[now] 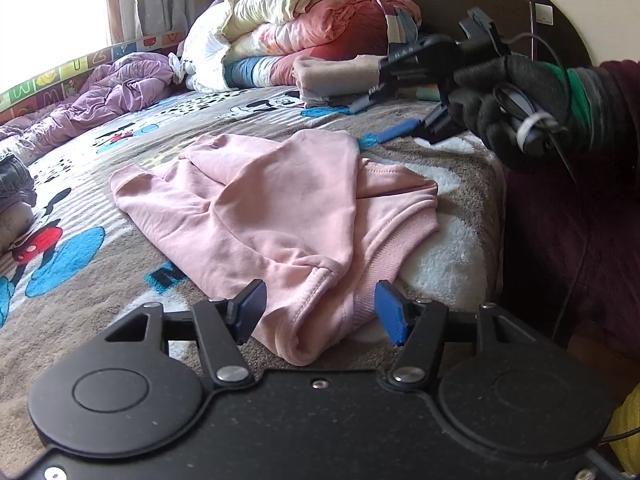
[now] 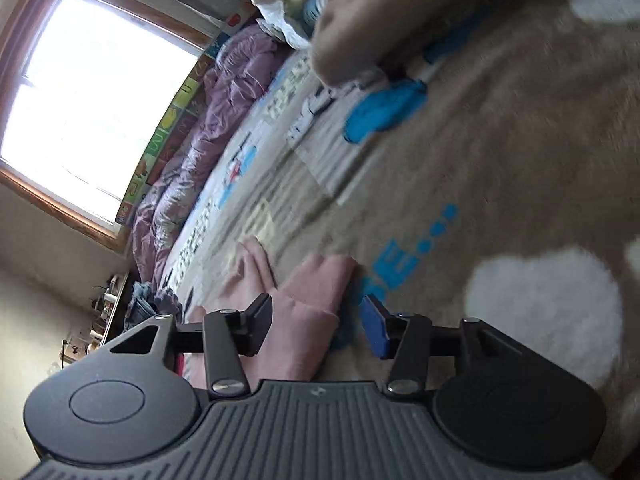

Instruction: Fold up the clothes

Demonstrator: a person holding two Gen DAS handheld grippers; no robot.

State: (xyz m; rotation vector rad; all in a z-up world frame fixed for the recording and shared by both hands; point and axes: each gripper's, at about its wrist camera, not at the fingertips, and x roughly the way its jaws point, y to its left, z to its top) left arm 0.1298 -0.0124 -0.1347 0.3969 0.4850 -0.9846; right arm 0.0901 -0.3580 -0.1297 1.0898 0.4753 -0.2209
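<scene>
**Q:** Left wrist view: where is the garment, and how is the left gripper [image 1: 320, 312] set?

**A:** The pink sweatshirt [image 1: 272, 200] lies rumpled and partly doubled over on the blanket [image 1: 120, 272], near the bed's edge. The fingers stand apart, straddling its near hem, probably ready to pinch it.

**Q:** And the right gripper [image 2: 318, 326]?

**A:** Its fingers are also spread, holding nothing; it hovers tilted above the sweatshirt's far corner, likely lining up a second grasp.

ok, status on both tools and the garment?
Left tool open, hem of pink sweatshirt between jaws. Right tool open, clear. Sweatshirt crumpled on blanket.
</scene>
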